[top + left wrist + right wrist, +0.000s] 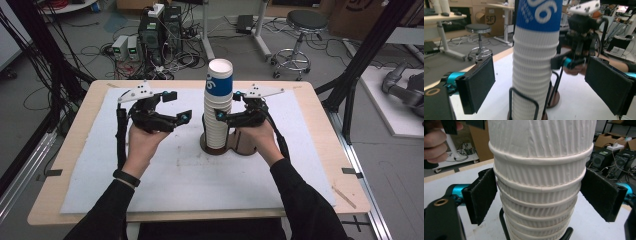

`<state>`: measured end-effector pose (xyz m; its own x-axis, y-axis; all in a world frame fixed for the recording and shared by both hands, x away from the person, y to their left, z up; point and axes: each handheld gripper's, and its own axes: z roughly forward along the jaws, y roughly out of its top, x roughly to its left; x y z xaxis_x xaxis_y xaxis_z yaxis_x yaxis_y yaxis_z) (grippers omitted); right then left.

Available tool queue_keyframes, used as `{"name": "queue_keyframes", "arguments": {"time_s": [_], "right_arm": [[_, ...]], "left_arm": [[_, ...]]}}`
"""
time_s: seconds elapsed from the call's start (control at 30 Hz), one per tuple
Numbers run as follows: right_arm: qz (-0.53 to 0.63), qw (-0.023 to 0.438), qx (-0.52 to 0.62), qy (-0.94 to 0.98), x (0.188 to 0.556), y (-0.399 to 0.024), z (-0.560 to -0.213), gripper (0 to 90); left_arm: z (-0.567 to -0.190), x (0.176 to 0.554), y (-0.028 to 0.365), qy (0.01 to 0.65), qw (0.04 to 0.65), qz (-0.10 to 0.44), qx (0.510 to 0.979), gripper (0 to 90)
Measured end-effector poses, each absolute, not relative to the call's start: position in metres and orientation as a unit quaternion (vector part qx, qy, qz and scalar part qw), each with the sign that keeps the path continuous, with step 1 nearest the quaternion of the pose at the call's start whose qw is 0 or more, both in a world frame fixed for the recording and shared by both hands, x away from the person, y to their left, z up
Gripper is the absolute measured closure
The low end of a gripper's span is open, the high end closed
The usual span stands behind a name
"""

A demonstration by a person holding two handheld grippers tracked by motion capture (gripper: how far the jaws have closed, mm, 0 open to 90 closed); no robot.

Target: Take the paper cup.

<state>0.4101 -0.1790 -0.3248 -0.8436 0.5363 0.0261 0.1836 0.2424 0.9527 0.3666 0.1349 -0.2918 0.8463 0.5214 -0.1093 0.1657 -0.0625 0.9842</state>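
Observation:
A tall stack of white ribbed paper cups [217,120] stands in a black wire holder on a round wooden base [246,148] at the middle of the table. The top cup [220,77] has a blue band with white print. My right gripper [227,106] reaches in from the right, and in the right gripper view its pads [482,195] sit against both sides of the stack [539,182]. My left gripper [181,106] hovers just left of the stack, open and holding nothing. In the left gripper view its wide pads [477,83] stand clear of the cups [534,62].
A white mat [150,175] covers the wooden table [65,165]. Behind the table are computers and cables [155,35] on the floor and a stool [300,30]. Black frame poles [360,65] rise at both sides.

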Motion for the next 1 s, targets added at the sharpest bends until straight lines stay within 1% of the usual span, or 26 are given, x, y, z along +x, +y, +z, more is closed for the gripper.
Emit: {"name": "queue_keyframes", "arguments": {"time_s": [0.5, 0.9, 1.0], "right_arm": [[0.569, 0.157, 0.231, 0.773, 0.41, -0.179, -0.325, 15.0], [0.568, 0.16, 0.23, 0.774, 0.409, -0.178, -0.325, 15.1], [0.569, 0.16, 0.23, 0.773, 0.41, -0.178, -0.325, 15.1]], "left_arm": [[-0.249, 0.395, 0.096, 0.222, 0.64, 0.146, 0.721, 9.3], [-0.232, 0.413, 0.08, 0.226, 0.644, 0.142, 0.717, 9.3], [-0.229, 0.417, 0.075, 0.224, 0.646, 0.133, 0.717, 9.7]]}}
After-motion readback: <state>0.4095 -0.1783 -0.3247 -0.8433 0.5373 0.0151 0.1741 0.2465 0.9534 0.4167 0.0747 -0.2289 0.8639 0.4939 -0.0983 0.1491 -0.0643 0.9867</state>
